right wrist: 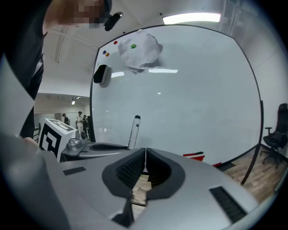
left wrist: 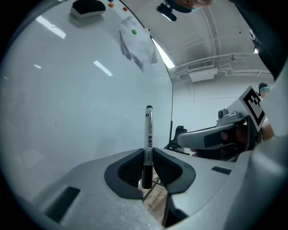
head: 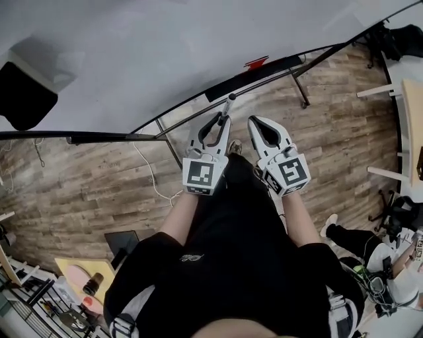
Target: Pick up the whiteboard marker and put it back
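Two grippers show side by side in the head view, held out from your black-clad body over the wood plank floor [head: 92,178], close to the lower edge of the whiteboard [head: 165,46]. Your left gripper [head: 223,123] has the whiteboard marker [head: 229,105] sticking out past its tips toward the board. Your right gripper [head: 255,123] is just beside it and apart from the marker. Only this view shows the floor well: a white cable [head: 149,173] trails across it, and the board's dark stand legs run down onto it.

The left gripper view shows the hold the head view cannot. The jaws pinch the marker around its lower barrel, and it stands upright with one black end above and the other dropping just below the pads. Behind it the board is blank. Near the board's top edge are a black eraser [left wrist: 87,6] and a crumpled paper sheet [left wrist: 137,42] under a green magnet [left wrist: 134,32]. Your right gripper shows at the right.

The right gripper view has its jaws pressed together with nothing between them. It takes in nearly the whole board, with a red item [right wrist: 193,156] on the ledge at the bottom edge. The marker rises from your left gripper on the left. An office chair [right wrist: 275,134] stands past the board's right edge, and people [right wrist: 79,119] stand far off at the left.
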`<state>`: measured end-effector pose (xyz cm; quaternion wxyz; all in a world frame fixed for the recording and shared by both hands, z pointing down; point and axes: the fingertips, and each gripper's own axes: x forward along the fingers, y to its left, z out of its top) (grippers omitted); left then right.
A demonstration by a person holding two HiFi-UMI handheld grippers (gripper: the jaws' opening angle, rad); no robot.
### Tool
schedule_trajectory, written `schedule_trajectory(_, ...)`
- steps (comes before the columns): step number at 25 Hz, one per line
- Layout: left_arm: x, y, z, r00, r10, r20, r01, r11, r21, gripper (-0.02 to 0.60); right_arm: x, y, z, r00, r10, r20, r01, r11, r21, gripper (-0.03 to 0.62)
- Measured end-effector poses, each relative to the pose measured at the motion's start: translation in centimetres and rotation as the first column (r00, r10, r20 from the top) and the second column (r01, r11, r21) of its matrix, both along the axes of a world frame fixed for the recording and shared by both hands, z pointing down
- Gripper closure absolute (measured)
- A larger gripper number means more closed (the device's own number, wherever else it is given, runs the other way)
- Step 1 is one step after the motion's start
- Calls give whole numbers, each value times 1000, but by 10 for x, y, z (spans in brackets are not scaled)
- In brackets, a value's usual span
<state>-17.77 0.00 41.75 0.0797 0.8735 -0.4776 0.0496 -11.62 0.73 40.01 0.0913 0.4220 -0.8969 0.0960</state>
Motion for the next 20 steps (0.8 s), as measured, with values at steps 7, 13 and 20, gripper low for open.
schedule_trajectory(7,4,28,-9,998,61,-14,-60,998,26,515,-11,23,-17,998,-57,40,56,998,11,589)
schedule_trajectory(13,39,21,-17,982,189,-22,-187,979,81,515,2,19,-30,995,-91,45,90,995,31,538)
schedule_trajectory(20,113,38,-27,923,384,-25,-378,916,133,515,55,20,-39,997,-38,71,35,999,33,497)
